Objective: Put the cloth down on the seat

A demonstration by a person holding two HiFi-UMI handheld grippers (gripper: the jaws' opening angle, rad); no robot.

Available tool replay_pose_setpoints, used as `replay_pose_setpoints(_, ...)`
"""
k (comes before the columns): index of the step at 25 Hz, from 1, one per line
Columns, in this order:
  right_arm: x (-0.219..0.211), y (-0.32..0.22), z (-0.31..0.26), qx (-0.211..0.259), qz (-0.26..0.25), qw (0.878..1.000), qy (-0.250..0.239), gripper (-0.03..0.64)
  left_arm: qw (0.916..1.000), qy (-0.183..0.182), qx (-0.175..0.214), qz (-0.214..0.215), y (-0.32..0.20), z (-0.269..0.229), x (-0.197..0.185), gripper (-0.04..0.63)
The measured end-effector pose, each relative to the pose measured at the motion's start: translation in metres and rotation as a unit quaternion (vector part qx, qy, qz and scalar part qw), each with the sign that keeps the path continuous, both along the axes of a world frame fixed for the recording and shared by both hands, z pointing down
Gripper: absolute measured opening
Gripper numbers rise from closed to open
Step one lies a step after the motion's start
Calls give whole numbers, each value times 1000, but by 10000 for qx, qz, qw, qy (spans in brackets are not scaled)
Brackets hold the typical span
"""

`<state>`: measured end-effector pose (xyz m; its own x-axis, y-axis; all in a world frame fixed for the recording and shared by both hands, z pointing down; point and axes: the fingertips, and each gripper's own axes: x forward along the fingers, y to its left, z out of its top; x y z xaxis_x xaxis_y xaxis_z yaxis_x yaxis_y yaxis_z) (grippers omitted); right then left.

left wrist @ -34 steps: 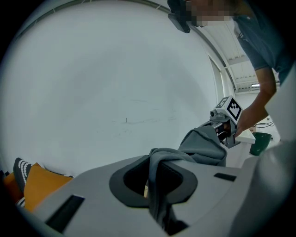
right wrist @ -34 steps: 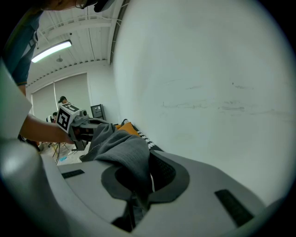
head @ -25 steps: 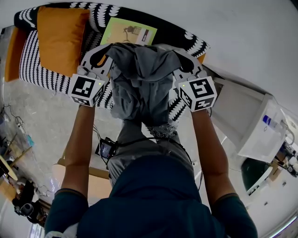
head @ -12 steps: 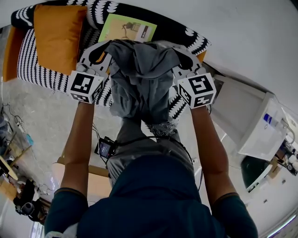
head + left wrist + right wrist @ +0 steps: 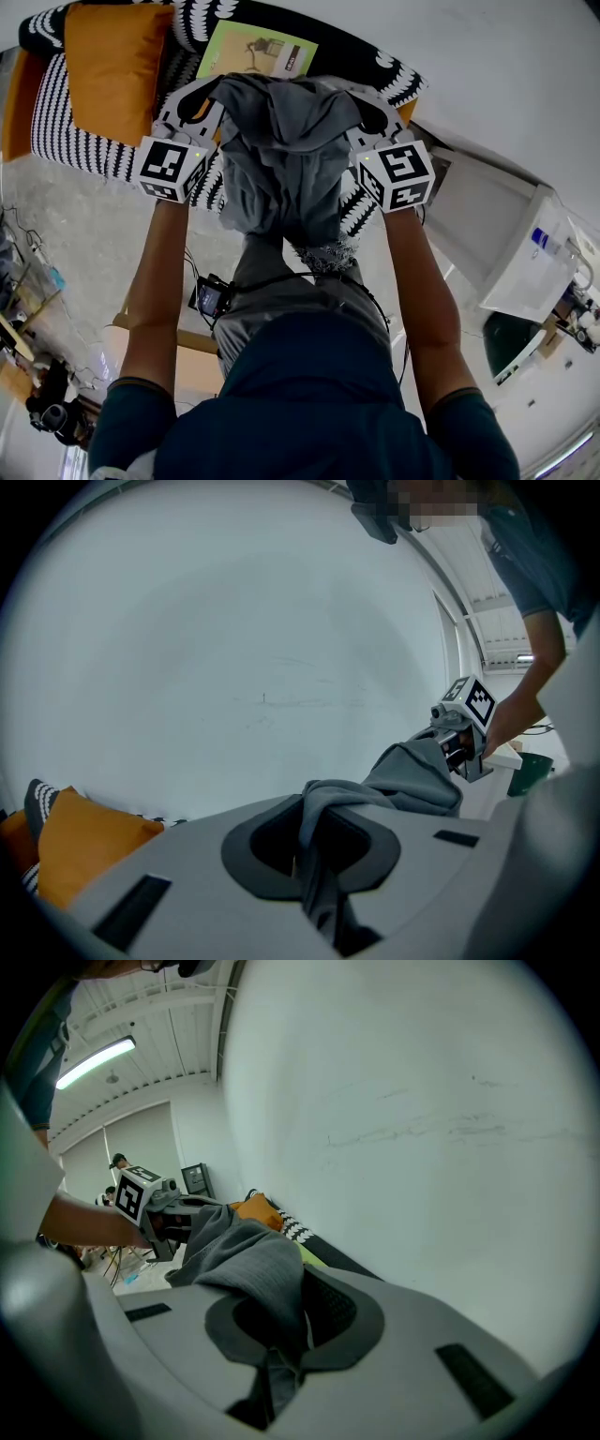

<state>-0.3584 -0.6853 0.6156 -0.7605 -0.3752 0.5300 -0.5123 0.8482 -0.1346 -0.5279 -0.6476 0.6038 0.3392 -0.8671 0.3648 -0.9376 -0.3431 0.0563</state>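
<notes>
Between left tool (image 5: 314, 846) and right tool (image 5: 281, 1330) hangs the clamped cloth (image 5: 281, 159).

Left tongs (image 5: 214, 98), right tongs (image 5: 364, 103), both clamped

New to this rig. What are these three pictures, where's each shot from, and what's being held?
No robot: a person holds a two-jaw gripper in each hand. The top-down picture comes from a head camera; the other two cameras ride on the grippers, looking along their jaws. The left gripper and right gripper are each shut on a grey cloth, which hangs between them over a black-and-white sofa. On the sofa lie an orange cushion and a green sheet. The cloth isn't down yet.
</notes>
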Motion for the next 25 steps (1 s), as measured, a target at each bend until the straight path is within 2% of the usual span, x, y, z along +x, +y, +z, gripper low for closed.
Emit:
replay_pose_setpoints(16,-8,8,18,-18,-106,9999,79,34,9999,83,-77,54,9,17,-8,26)
replay_pose_setpoints(25,-8,13,35,-262,-77,9994,197,34,9996,112,-186,201,18,28,-8,26)
